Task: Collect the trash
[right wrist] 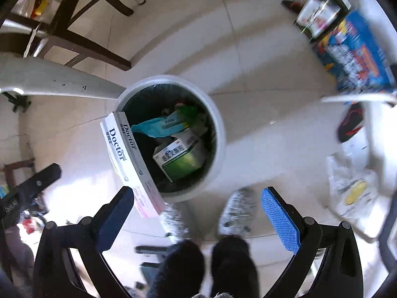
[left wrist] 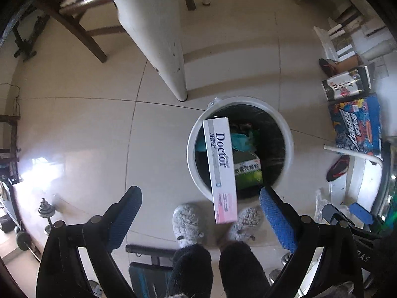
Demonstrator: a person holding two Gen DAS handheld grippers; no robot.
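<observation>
Both our left tongs (left wrist: 199, 214) and right tongs (right wrist: 198, 213) gape released; the long white-and-pink "Doctor" toothpaste carton (left wrist: 220, 166) hangs over the round white trash bin (left wrist: 192, 146).

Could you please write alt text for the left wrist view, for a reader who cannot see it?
A long white toothpaste box sits in mid-air over a white trash bin, between the open left gripper fingers, untouched. Grey fluffy slippers stand on the tiled floor below.

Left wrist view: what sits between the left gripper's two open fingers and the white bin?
The long Doctor toothpaste box, untouched by either pad, lies over the white bin's near rim. Under its pink end are grey fluffy slippers on bare floor tile.
</observation>
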